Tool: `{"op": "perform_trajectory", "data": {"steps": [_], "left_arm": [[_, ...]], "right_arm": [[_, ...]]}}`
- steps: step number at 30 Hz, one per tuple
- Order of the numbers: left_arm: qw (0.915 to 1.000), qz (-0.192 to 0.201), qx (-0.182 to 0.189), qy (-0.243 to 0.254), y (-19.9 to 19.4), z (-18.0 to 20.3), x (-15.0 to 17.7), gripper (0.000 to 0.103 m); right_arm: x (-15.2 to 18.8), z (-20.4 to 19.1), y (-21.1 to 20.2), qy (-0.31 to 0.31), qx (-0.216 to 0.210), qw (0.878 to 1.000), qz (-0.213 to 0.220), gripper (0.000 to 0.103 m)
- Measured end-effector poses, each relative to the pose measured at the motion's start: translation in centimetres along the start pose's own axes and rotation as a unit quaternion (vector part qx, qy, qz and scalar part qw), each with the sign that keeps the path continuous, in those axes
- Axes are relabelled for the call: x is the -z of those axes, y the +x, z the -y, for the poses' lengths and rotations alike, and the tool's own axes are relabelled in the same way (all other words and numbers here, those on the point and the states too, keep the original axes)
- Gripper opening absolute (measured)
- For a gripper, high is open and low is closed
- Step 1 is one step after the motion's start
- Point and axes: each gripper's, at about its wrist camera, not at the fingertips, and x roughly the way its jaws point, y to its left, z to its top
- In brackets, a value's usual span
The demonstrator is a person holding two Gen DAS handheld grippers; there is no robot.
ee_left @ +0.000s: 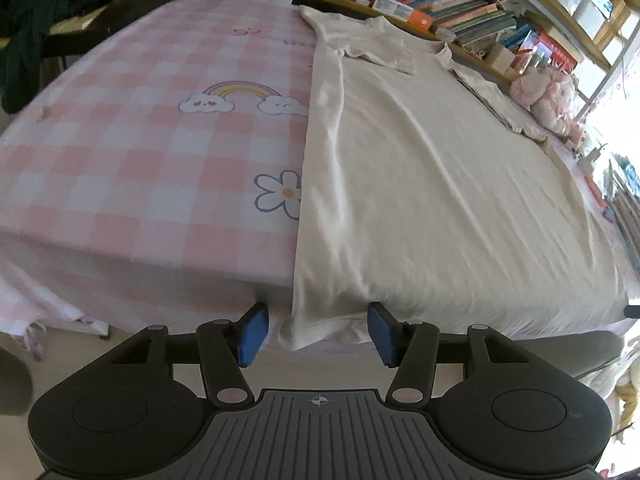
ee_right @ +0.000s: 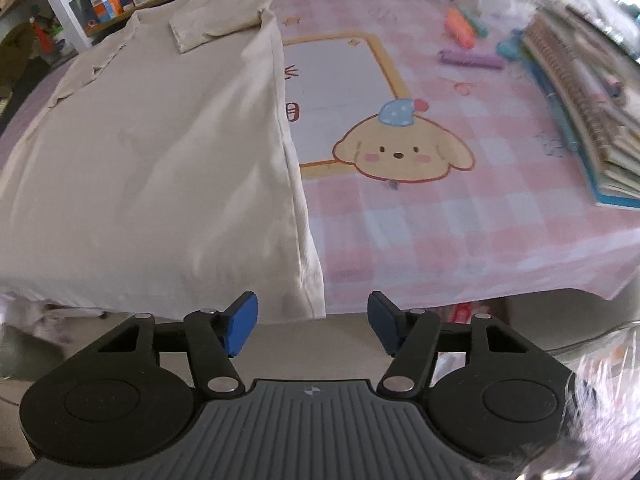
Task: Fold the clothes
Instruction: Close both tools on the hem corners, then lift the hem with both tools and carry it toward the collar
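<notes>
shirt [ee_left: 420, 168]: matt cream cloth | bedsheet [ee_left: 140, 152]: soft checked cloth | pads [ee_right: 240, 322]: blue rubbery

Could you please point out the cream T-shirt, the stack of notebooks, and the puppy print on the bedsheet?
cream T-shirt [ee_right: 160, 168]: right wrist view, on the middle of its body.
stack of notebooks [ee_right: 588, 112]: right wrist view, on the top cover.
puppy print [ee_right: 400, 152]: right wrist view, on its face.
</notes>
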Motion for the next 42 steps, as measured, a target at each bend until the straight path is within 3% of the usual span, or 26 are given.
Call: {"op": "perform_trajectory", "data": {"steps": [3, 5, 6, 7, 9, 10, 15, 22, 35, 42], "left_arm": [[0.9999, -0.005, 0.009, -0.012, 0.3, -0.1, 0.0, 0.050], [0.9994, -0.009, 0.023, -0.024, 0.5, -0.2, 0.1, 0.040], [0.9988, -0.013, 0.034, -0.032, 0.6, -0.3, 0.0, 0.029], [0.9982, -0.017, 0.043, -0.039, 0.7, -0.5, -0.1, 0.018], [0.9971, -0.022, 0.053, -0.049, 0.9, -0.5, -0.2, 0.012], [0.9971, -0.023, 0.054, -0.048, 0.9, -0.4, -0.2, 0.009], [0.9985, -0.016, 0.043, -0.029, -0.4, 0.6, -0.2, 0.008], [0.9975, -0.020, 0.064, -0.023, -2.5, 1.3, 0.4, 0.008], [0.9911, -0.074, 0.101, -0.046, -4.0, 1.3, 5.5, 0.008], [0.9860, -0.087, 0.130, -0.057, -4.3, 0.1, 6.5, 0.008]], "right_arm": [[-1.2, 0.5, 0.8, 0.004, -0.030, 0.999, -0.029, 0.047], [-1.8, 0.7, 1.3, 0.009, -0.050, 0.998, -0.046, 0.043], [-2.0, 0.8, 1.5, 0.014, -0.059, 0.997, -0.056, 0.042], [-2.2, 0.8, 1.7, 0.018, -0.068, 0.995, -0.065, 0.035], [-2.4, 0.8, 1.7, 0.019, -0.083, 0.994, -0.072, 0.020], [-2.4, 0.7, 1.6, 0.018, -0.090, 0.993, -0.074, 0.008], [-2.1, 0.4, 0.7, 0.003, -0.102, 0.992, -0.070, 0.005], [-0.4, 1.5, -1.3, 0.013, -0.106, 0.992, -0.064, 0.005], [5.7, 2.7, -4.1, 0.074, -0.095, 0.990, -0.078, 0.005], [8.3, 2.4, -5.5, 0.088, -0.094, 0.988, -0.089, 0.005]]}}
